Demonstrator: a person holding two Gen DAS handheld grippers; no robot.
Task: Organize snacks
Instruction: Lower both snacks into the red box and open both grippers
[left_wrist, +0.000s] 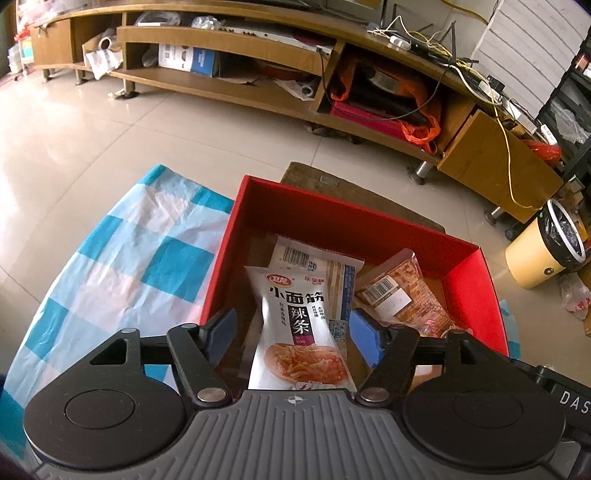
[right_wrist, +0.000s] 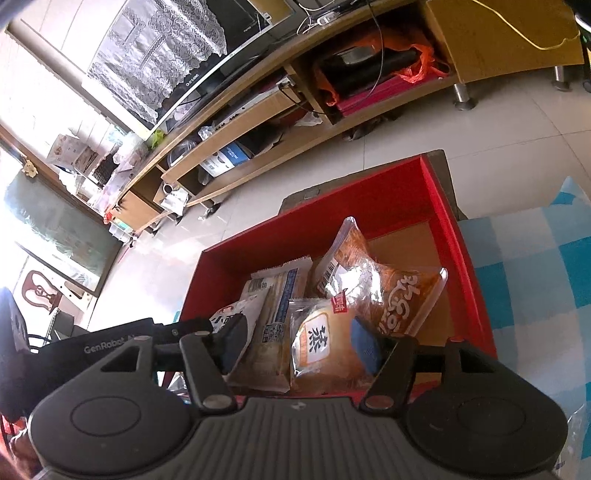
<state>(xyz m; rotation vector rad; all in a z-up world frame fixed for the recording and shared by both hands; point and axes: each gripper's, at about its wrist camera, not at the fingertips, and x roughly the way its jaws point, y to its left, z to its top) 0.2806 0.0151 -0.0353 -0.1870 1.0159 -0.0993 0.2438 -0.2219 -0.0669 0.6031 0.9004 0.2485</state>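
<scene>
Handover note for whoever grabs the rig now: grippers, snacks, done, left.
Left gripper: open over the red box, white spicy-strip packet between the fingers, pads not pressing it.
Right gripper: around the bread packet in the box; grip unclear.
In the box: the white packet, a striped packet, an orange packet and the bread.
Done: four snacks are in the box.
Left: confirm the bread is released. No loose snacks visible on the checked cloth.
</scene>
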